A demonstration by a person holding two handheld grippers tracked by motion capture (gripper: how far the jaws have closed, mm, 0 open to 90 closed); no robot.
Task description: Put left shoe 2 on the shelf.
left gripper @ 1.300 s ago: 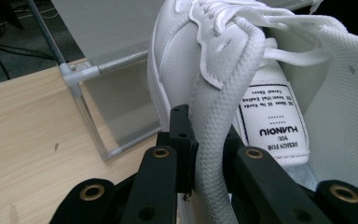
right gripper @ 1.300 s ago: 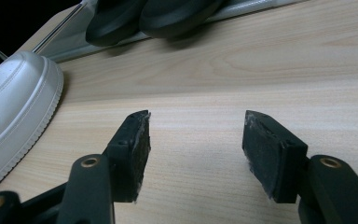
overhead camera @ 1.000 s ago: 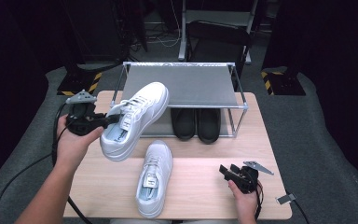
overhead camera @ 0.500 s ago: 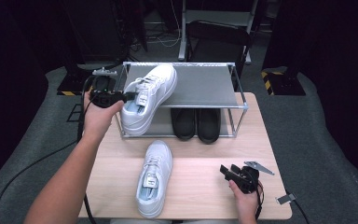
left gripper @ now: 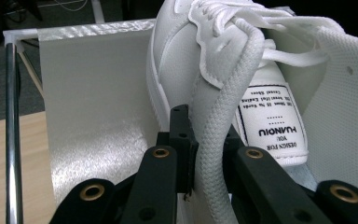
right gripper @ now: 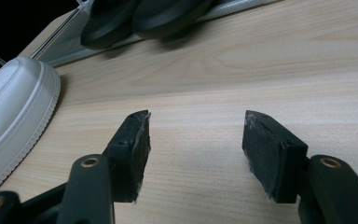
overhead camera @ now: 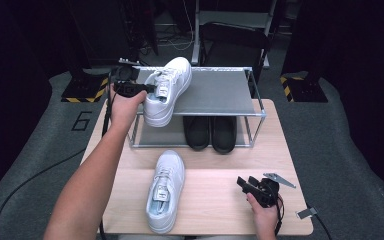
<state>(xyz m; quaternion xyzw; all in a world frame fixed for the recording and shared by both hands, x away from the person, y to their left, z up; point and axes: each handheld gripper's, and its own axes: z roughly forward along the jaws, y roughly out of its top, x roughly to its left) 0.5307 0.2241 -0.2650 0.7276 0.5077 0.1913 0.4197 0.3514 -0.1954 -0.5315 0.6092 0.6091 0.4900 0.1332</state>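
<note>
A white sneaker (overhead camera: 167, 90) is held at the left end of a metal shoe rack's top shelf (overhead camera: 215, 92). Its toe points away from the person, and its heel end hangs past the shelf's front left edge. The left hand-held gripper (overhead camera: 142, 89) grasps the sneaker from the left side. In the left gripper view, the two black jaws are clenched on the padded collar at the sneaker's opening (left gripper: 205, 140), with the tongue label just beside them and the laces above. The person's left hand (overhead camera: 122, 102) wraps the gripper body, the forearm reaching in from the bottom of the high view.

On the rack's lower shelf, a pair of black shoes (overhead camera: 210, 132) sits side by side, toes toward the person. The rack stands at the far half of a light wooden tabletop (overhead camera: 215, 195).

A second white sneaker (overhead camera: 165, 190) lies on the tabletop in front of the rack, toe pointing toward the rack, near the middle.

The right hand-held gripper (overhead camera: 245, 184) rests low at the near right of the tabletop, well apart from both sneakers, held by the right hand (overhead camera: 265, 215). In the right gripper view its jaws stand released, wide apart, with bare wood between them; the toe of the second sneaker (right gripper: 14, 107) shows at the left, and the black shoes (right gripper: 140, 16) show at the top.
</note>
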